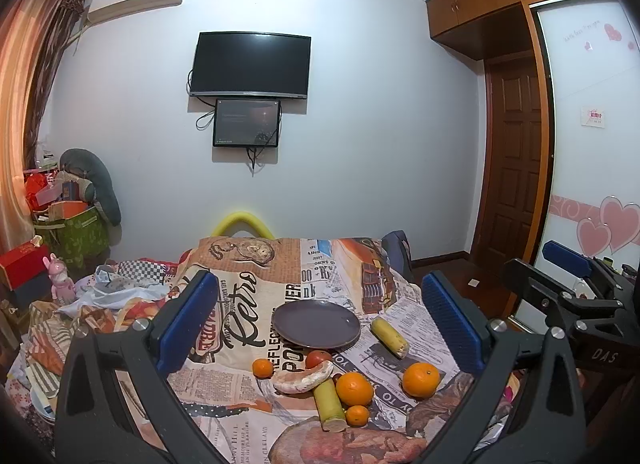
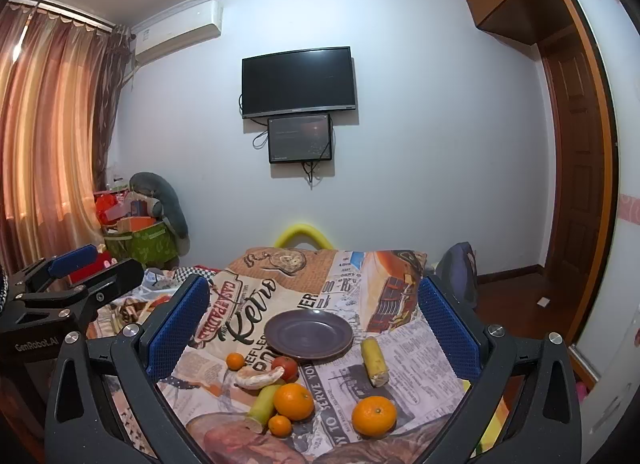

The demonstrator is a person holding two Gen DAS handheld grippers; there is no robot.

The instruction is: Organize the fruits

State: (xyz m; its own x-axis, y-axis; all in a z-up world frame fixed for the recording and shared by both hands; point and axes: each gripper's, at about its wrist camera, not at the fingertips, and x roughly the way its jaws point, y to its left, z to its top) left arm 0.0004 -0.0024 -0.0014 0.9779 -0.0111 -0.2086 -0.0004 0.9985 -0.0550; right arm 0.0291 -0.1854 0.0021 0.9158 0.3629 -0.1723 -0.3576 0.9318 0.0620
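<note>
Far left in our left wrist view, a curtain [image 1: 16,112] hangs beside a heap of boxes [image 1: 60,200] and a pink toy [image 1: 61,279]. Our left gripper [image 1: 320,304] is spread wide with nothing between its blue pads [image 1: 188,316], poised above and short of the table. The printed cloth [image 1: 248,288] covers the table, and all the fruit lies on it at the near end. Going left to right there: a small orange [image 1: 263,368] at the left edge of the group, then a tomato [image 1: 318,358] just behind a pale curved peel [image 1: 303,377], which touches the top of a green stalk [image 1: 329,405]. A big orange [image 1: 354,389] sits against that stalk, with a tiny orange [image 1: 357,415] just in front of it. The dark plate [image 1: 316,324] stands bare behind the group, close to the tomato. Right of the plate lies a yellow corn piece [image 1: 389,337], apart from the rest, and nearer us another big orange [image 1: 420,379] sits alone. Our right gripper [image 2: 312,324] is likewise fully released and holds nothing, its pads [image 2: 448,328] framing the same spread from slightly further right. On the wall behind hang a television [image 1: 251,64] and a small screen [image 1: 247,123] under it; a brown door [image 1: 516,160] closes off the right.
</note>
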